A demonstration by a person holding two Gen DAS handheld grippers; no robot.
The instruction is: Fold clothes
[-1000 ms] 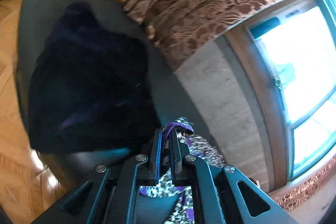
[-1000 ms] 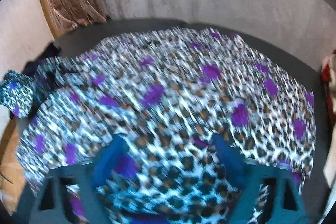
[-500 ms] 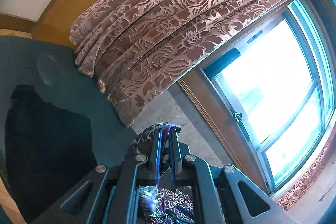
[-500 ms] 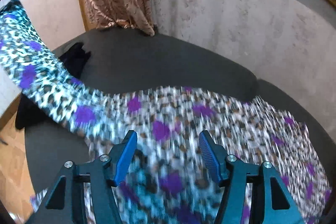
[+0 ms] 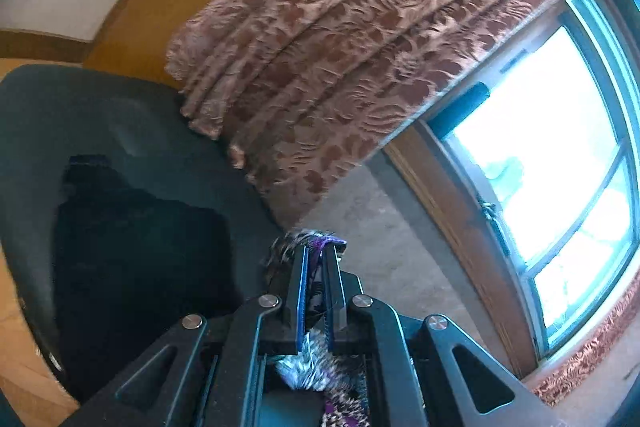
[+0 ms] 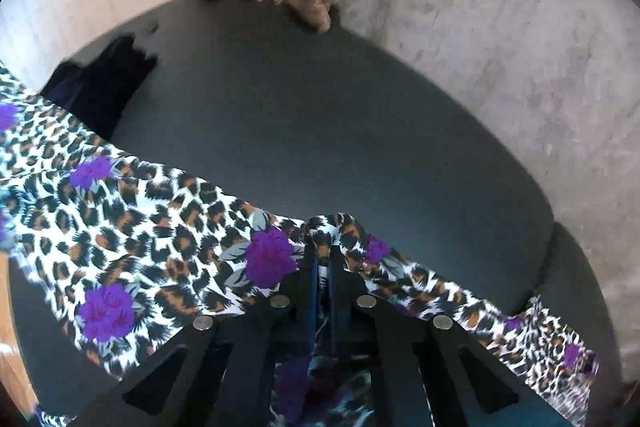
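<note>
Patterned curtain, bright window

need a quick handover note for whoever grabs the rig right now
Left gripper: shut on an edge of the leopard-print garment, held up off the dark table.
Right gripper: jaws have just been closing, now shut on the garment's far edge.
Black garment: lies at the table's left end, untouched.
Done: both edges gripped.
Left: make the fold, lay it flat, then see to the black one.
</note>
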